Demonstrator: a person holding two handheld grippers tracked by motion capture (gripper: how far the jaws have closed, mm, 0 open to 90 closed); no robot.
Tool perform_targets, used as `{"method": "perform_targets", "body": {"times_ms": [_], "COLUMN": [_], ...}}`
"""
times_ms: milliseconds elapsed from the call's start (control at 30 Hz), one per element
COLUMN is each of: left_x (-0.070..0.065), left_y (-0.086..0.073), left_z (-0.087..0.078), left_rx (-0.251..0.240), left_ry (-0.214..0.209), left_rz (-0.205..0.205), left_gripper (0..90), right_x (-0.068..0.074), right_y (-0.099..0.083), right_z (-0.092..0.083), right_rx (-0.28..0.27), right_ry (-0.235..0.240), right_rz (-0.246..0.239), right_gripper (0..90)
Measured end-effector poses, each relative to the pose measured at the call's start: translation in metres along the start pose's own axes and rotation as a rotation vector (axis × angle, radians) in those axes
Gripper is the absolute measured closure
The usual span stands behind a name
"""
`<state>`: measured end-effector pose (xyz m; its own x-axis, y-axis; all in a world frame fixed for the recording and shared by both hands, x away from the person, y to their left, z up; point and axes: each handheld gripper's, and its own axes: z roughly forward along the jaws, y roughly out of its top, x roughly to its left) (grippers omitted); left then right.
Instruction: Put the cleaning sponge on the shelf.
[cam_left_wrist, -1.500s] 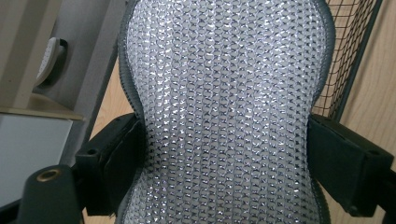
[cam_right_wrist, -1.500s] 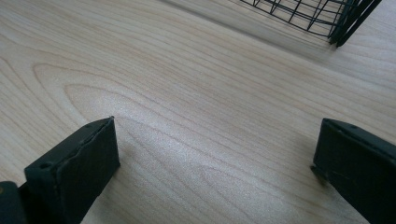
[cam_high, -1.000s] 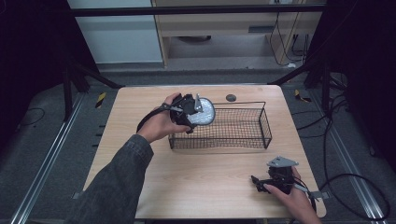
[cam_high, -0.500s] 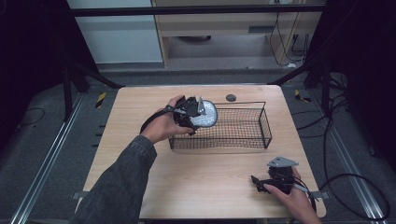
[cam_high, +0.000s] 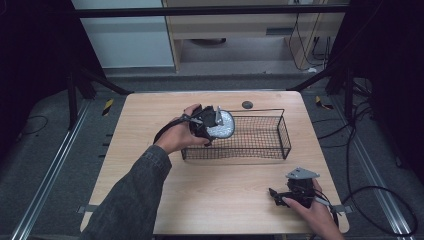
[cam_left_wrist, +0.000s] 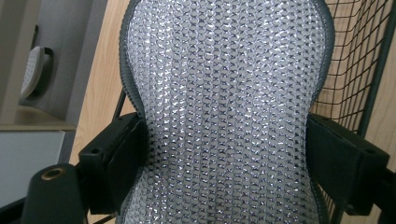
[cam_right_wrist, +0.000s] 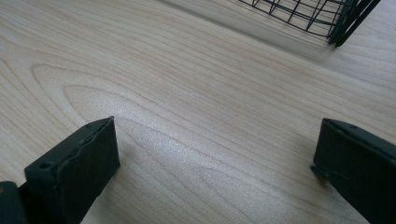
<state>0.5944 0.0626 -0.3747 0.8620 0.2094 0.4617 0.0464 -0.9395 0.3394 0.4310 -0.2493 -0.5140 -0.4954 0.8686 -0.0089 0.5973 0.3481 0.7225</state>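
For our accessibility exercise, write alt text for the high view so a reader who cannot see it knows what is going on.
The left gripper holds a round silvery mesh pad over the left end of a black wire basket on a wooden table. The right gripper rests near the table's front right corner, in the person's hand.

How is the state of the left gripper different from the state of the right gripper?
The left gripper is shut on the silver mesh pad at the wire basket; the right gripper is open and holds nothing. The left is held above the table; the right rests low at its near edge. Both have black jaws.
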Motion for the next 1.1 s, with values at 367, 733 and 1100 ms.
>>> {"method": "perform_targets", "body": {"times_ms": [367,733,1100], "left_x": [0.002,0.003,0.007], "left_y": [-0.004,-0.009,-0.016], "left_z": [0.007,0.013,0.013], "left_rx": [0.008,0.012,-0.025], "left_ry": [-0.010,-0.009,-0.047], "left_rz": [0.000,-0.022,-0.124], "left_gripper": [15.4,12.8,4.9], "right_x": [0.000,0.000,0.000], "right_y": [0.000,0.000,0.000], "right_z": [0.000,0.000,0.000], "right_rx": [0.000,-0.001,0.000], "right_ry": [0.000,0.000,0.000], "right_rz": [-0.001,-0.002,-0.002], "right_gripper": [0.3,0.3,0.3]}}
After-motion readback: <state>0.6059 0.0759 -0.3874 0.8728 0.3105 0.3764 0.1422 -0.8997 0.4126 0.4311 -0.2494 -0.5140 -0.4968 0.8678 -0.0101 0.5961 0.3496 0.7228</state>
